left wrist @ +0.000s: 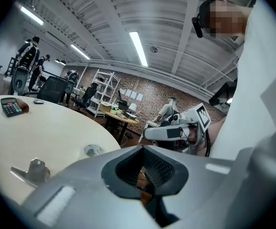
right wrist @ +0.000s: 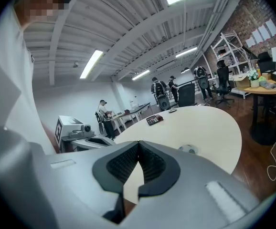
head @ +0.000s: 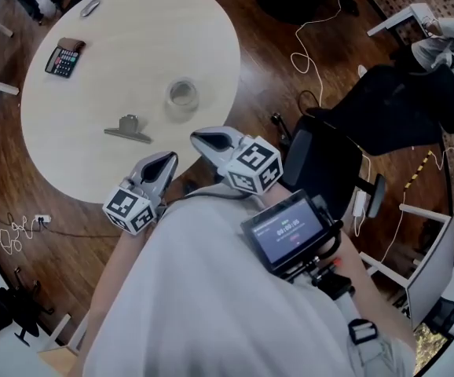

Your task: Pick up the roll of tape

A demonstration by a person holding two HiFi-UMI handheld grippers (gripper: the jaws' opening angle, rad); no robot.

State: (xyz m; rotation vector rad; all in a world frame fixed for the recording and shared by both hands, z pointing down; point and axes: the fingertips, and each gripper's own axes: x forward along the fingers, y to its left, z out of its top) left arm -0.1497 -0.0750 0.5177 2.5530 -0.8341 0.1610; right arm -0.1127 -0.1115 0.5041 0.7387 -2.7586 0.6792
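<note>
**Item 1: roll of tape**. Clear, low, lying flat on the round table, right of centre. Nothing touches it. It sits well ahead of both grippers, and it also shows in the left gripper view and the right gripper view.

**Item 2: left gripper**. Over the near table edge. Jaws closed tip to tip, nothing between them.

**Item 3: right gripper**. Just beside the left one and a little nearer the roll. Jaws also meet at the tips, and it holds nothing.

**Item 4: binder clip**. On the table to the left of the roll, between it and the left gripper.

**Item 5: calculator**. Far left of the table, well apart from the rest.

**Risks, judged from the layout:**
1. Either gripper that arrives with its 2 jaws closed would push the roll across the smooth top, not take it.
2. The roll is low and clear, so its rim is hard to read. A jaw coming in too high would skim over it, and 1 too low would scrape the table.
3. A reach by the left gripper could catch the clip and knock it into the roll.
</note>
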